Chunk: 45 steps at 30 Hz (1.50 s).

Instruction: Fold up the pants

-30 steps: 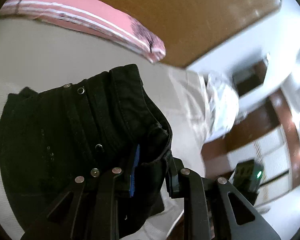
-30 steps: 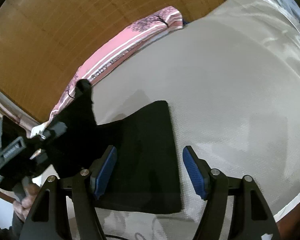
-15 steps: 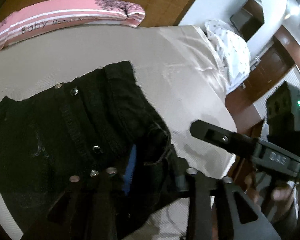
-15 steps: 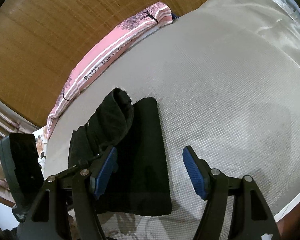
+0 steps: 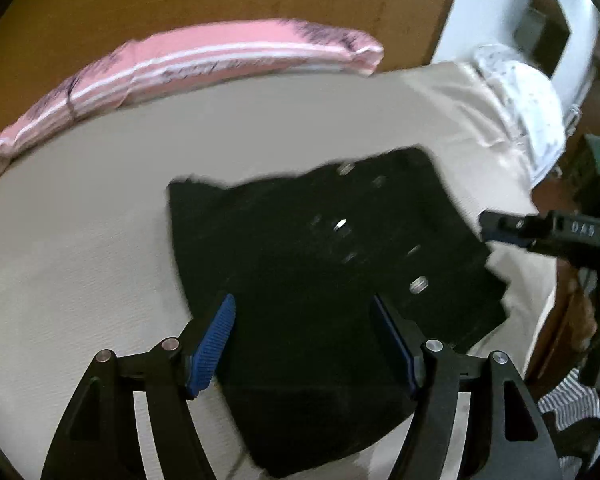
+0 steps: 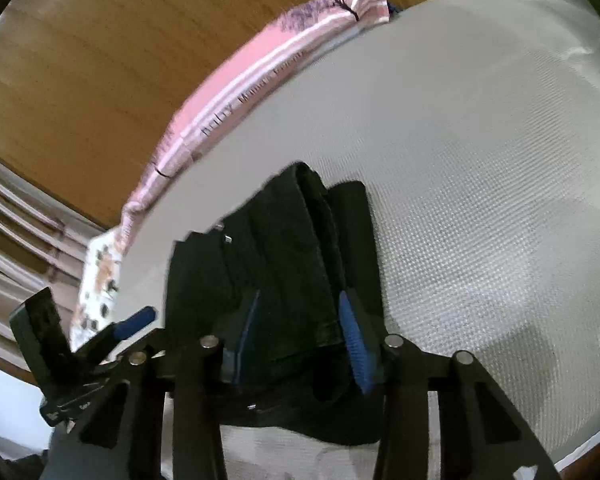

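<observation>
A: How do the pants [image 5: 324, 280] look?
B: Black, folded, rivets showing, flat on the beige bed [image 5: 80, 240]. Left gripper [image 5: 304, 344] spread wide, holding nothing; right gripper [image 6: 300, 332] half-closed around a fold. Pink pillow [image 5: 220, 60] by a wood headboard [image 6: 100, 60].

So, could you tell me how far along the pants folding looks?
The black pants already lie folded into a compact stack on the bed. The left gripper is open above them; the right gripper straddles a fold edge. Likely only final tidying remains.
</observation>
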Available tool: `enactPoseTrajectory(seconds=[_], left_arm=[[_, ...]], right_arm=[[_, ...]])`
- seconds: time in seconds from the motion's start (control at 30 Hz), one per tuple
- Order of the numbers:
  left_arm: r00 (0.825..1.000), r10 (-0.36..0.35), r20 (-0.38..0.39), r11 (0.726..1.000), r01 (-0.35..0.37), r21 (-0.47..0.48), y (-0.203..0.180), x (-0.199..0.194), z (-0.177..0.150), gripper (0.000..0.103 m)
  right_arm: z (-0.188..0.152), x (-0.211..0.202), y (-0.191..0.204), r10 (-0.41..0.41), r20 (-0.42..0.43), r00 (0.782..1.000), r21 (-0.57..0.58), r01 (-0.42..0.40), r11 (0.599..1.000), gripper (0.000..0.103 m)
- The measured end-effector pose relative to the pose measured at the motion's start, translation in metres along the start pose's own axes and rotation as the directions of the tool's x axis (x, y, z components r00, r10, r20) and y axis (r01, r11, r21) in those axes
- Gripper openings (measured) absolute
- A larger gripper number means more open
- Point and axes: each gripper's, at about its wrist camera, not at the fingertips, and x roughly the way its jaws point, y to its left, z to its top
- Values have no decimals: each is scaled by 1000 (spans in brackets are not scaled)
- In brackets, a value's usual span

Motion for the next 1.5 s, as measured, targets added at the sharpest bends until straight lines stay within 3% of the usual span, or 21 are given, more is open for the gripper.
enactPoseTrajectory(seconds=[0.2,0.37,0.5,0.6,0.8,0.87,1.07,1.17,1.3,1.4,1.5], left_arm=[[999,11,-50,1000,-12,-27,14,16,-24,70],[998,-21,-67,998,17,-68,21,21,-29,74],[995,-36,-89,995,27,-101,26,26,-31,76],[995,-37,-90,994,27,-104,27,26,-32,77],[994,-48,-99,993,36,-116,30,28,-31,78],[994,-55,-96,992,44,-119,31,26,-27,78],[996,-82,20,987,84,-135,41,-2,-12,78],[992,-126,15,986,127,-107,35,-2,-5,78],[992,-115,-59,993,115,-13,15,16,-8,78],[989,-78,-124,996,84,42,6,33,-19,78],[993,-31,-115,996,41,84,-3,35,-23,78]], right_arm=[[-4,14,2,-23,-43,999,-24,22,999,31],[-3,4,14,35,-61,998,-95,-40,995,19],[-2,7,27,44,-114,993,-178,-64,982,19],[-4,20,35,-26,-146,989,-237,-10,971,21],[2,42,29,-47,-175,983,-219,7,976,25],[4,45,27,-53,-169,984,-197,19,980,12],[-1,4,52,-88,-56,995,-250,72,966,9],[-5,-20,56,-86,-15,996,-248,80,965,9],[-21,-19,39,-169,-42,985,-259,153,954,8],[-31,-2,17,-233,-73,970,-242,209,947,8],[-36,15,6,-273,-87,958,-252,244,937,9]])
